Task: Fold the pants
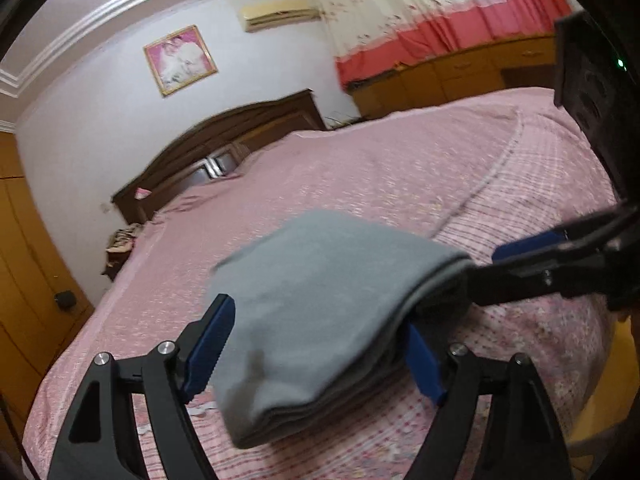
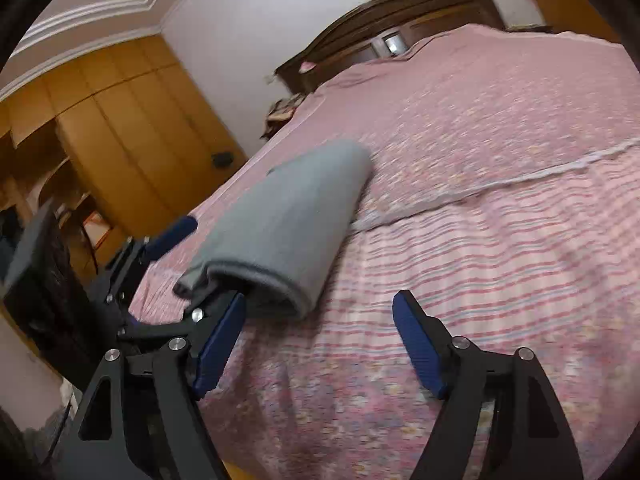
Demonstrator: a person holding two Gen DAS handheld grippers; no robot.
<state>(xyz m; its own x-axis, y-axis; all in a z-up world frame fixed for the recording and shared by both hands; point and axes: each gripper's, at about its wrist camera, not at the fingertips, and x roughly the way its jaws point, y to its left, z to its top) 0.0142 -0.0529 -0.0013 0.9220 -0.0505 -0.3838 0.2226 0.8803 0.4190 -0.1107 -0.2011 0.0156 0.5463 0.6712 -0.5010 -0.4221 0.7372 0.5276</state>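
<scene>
— Left hand-held gripper (image 1: pixel 316 354) stood wide around the pants' (image 1: pixel 320 280) near end, pads not pressing; pants folded on the bed (image 1: pixel 440 168).
— Right hand-held gripper (image 2: pixel 320 344) wide, empty, beside the pants; best withdrawn gently.

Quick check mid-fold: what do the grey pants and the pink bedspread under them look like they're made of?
Grey pants: soft, thick knit, probably fleece or jersey; matte, with rounded, padded fold edges. Pink bedspread: thin woven fabric, probably cotton, with a printed stripe and floral pattern; it lies flat with small wrinkles. Blur hides the weave.
</scene>
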